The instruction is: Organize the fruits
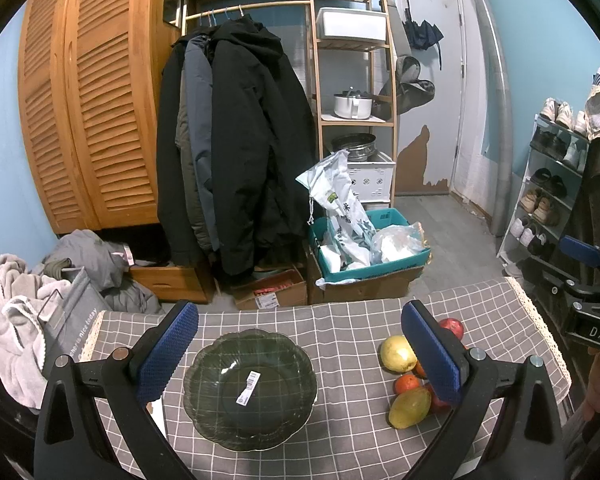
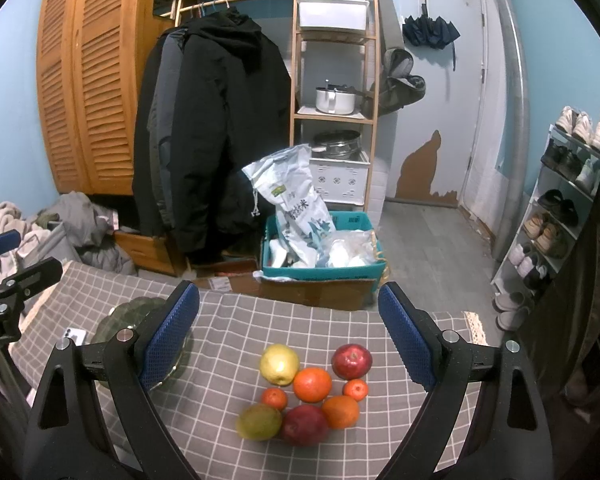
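A dark green glass bowl [image 1: 250, 388] with a white sticker inside sits empty on the checked tablecloth, below my open left gripper [image 1: 298, 354]. Right of it lie a yellow pear [image 1: 398, 353], a mango [image 1: 410, 407] and a small orange [image 1: 406, 383], partly hidden by my right finger. In the right wrist view my right gripper [image 2: 288, 340] is open above a cluster of fruit: yellow pear [image 2: 279, 363], red apple [image 2: 351, 360], large orange [image 2: 312, 384], mango [image 2: 259, 421], a second red apple [image 2: 304, 425] and more oranges. The bowl [image 2: 140, 312] lies behind its left finger.
The table's far edge [image 1: 300, 304] drops to a floor with a teal crate [image 1: 370, 248] on cardboard boxes. Coats [image 1: 236, 140] hang behind, a wooden shelf [image 1: 352, 92] beside them, a shoe rack [image 1: 548, 184] at right. A white phone [image 2: 74, 336] lies left of the bowl.
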